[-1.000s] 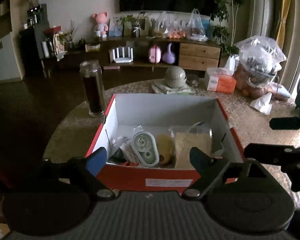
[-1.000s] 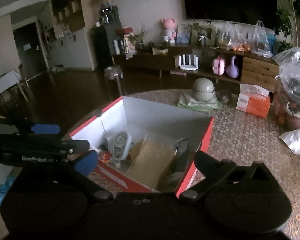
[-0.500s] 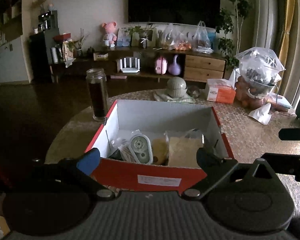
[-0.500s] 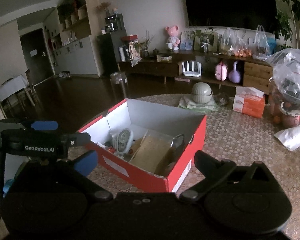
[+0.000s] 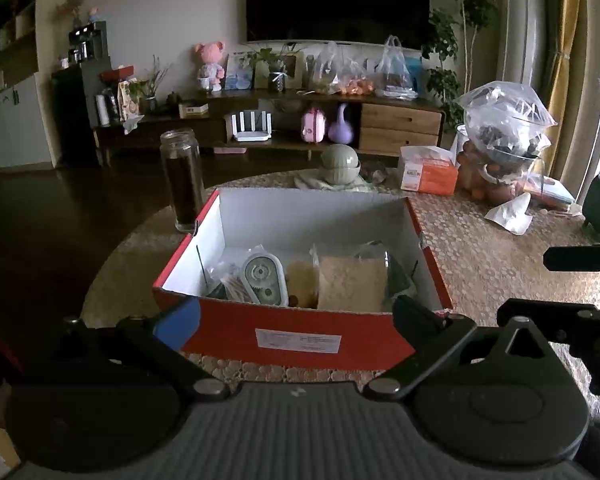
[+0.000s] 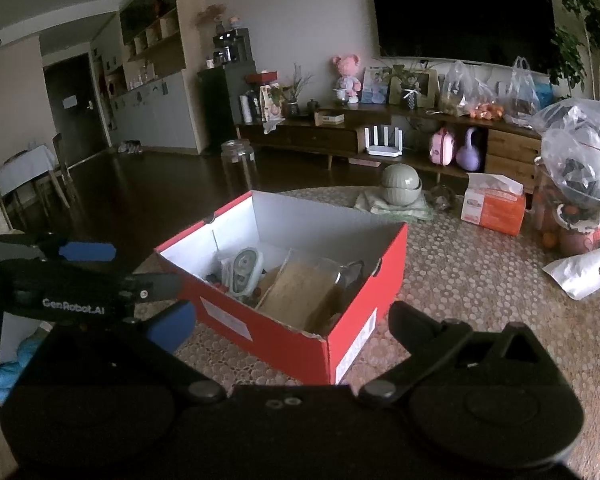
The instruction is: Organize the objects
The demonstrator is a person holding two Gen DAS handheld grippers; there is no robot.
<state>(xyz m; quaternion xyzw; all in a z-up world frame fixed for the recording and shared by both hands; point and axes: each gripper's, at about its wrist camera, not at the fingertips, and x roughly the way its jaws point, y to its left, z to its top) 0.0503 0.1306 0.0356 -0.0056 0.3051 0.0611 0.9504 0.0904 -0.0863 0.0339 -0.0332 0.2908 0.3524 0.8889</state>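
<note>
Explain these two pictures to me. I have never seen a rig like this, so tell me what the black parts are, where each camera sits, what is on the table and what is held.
There is no robot: a person carries a two-finger claw in each hand, each with a camera looking along its fingers. The left claw and the right claw both stand open and hold nothing. In the right view the left claw also shows at the left edge. Between them on the round table sits an open red box holding small packets. Around it stand a tall glass jar, stacked green bowls, an orange tissue pack and a plastic bag.
</note>
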